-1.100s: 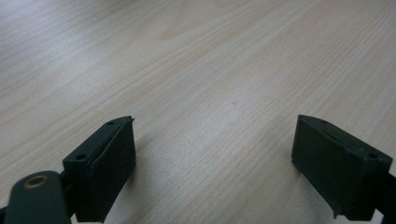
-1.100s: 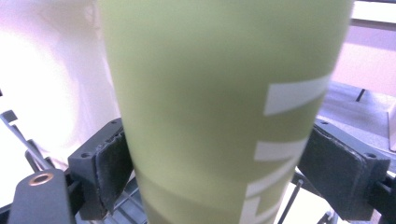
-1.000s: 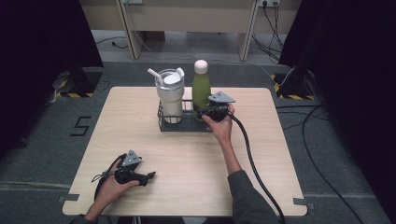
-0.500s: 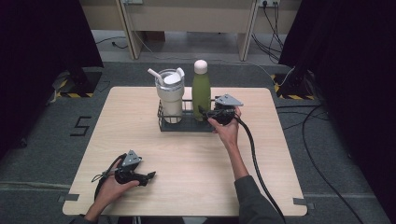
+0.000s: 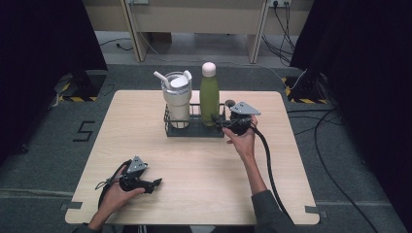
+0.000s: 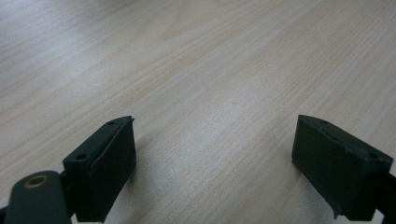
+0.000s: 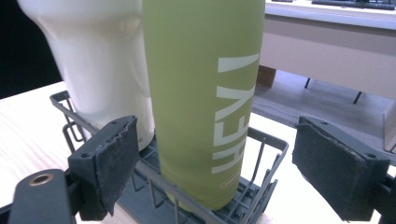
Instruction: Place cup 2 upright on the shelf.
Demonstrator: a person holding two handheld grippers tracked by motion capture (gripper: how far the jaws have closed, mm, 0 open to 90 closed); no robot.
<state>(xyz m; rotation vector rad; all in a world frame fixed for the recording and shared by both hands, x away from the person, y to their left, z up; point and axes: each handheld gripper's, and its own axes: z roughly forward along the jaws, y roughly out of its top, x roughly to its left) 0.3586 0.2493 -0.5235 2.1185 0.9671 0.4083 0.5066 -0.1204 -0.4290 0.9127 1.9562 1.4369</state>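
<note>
Your left gripper [image 5: 156, 183], lower left of high view: black body, grey three-cornered plate on top, thin black cable looping beside it. Your right gripper [image 5: 219, 124], centre right: same black body and grey plate, thick black cable trailing to bottom edge. Dark grey sleeve at bottom. Jaw pads black, small screw holes, brass-coloured rivet lower left in gripper views.

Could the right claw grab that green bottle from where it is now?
Probably yes. The right claw is open, facing the green bottle with nothing between. The wire rack rim sits low, and the white cup stands to one side.
</note>
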